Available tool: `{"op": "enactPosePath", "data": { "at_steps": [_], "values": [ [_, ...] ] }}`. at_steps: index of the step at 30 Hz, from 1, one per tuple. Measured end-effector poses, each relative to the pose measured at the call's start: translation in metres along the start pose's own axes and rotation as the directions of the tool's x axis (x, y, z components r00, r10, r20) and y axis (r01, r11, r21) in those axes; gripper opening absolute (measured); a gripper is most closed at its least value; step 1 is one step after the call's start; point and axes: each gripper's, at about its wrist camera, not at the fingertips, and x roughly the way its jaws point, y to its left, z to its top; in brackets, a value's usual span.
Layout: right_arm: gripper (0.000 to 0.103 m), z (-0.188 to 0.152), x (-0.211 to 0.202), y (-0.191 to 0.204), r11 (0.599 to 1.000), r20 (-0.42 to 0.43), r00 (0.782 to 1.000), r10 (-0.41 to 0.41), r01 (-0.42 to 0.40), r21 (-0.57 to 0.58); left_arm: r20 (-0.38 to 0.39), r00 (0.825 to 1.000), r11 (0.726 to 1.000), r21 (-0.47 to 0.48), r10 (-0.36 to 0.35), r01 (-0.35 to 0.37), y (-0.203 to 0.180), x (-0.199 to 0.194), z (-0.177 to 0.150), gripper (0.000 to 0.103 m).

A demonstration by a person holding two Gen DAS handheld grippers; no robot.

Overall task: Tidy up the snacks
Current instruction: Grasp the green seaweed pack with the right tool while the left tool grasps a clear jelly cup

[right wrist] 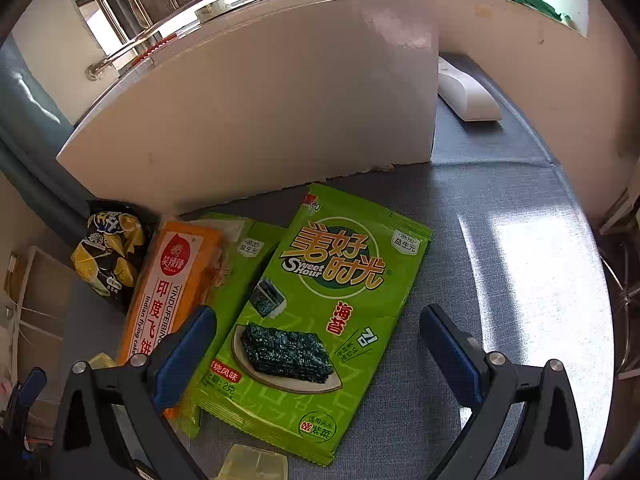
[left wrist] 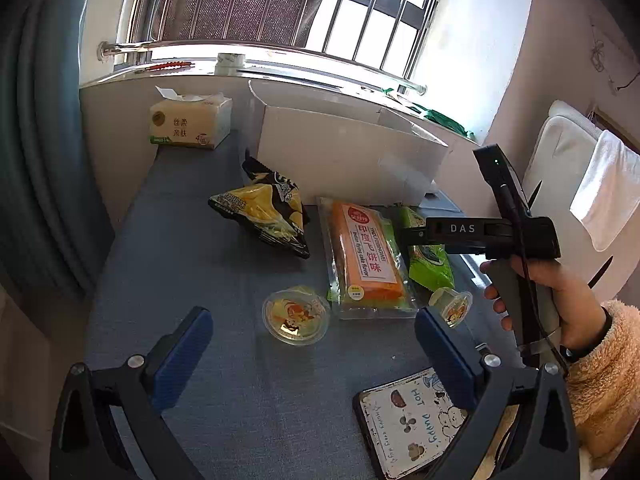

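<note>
The white box [right wrist: 256, 92] at the back of the table [right wrist: 500, 280] is the landmark here, and every snack lies loose on the cloth in front of it, none inside yet as far as I can see. Just in front of its near wall is the green seaweed packet [right wrist: 320, 320], flat, label up, its long axis running from the box back toward the right tongs [right wrist: 318, 344]. Those tongs hover right over its near half, spread wide, holding nothing, one blue pad on each side of the packet. The right hand is clearly the closer one, so I'd guess this packet gets picked up next.

The left tongs [left wrist: 314, 344] are also spread and empty, farther from the box, with a round jelly cup [left wrist: 296, 316] just ahead of them.

The seaweed label reads "Sweet Hour" with large Chinese characters, 海苔 in red and "2克" low down. Left of it, overlapping a second green packet [right wrist: 240, 264], is the orange pack [right wrist: 172, 280] marked "YINDUFEIBING" and "Indian flying cake flavor". Farther left along the box sits a black-and-yellow bag [right wrist: 112, 256], its writing too small to read.
</note>
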Motion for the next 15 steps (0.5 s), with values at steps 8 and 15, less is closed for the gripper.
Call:
{"op": "enactPosePath", "data": {
  "at_steps": [8,15],
  "values": [
    [0.063,0.007,-0.006,-0.005,0.999,0.016,0.999,0.035,-0.035,0.004,-0.018,1.0,1.0,-0.002,0.019,-0.019,0.008,0.005,-0.003,0.103],
    [0.062,-0.004,-0.062,-0.016,0.995,0.14,0.986,0.095,-0.094,-0.017,-0.105,0.993,0.99,0.134,0.056,-0.042,0.004,0.027,0.001,0.103]
  ]
}}
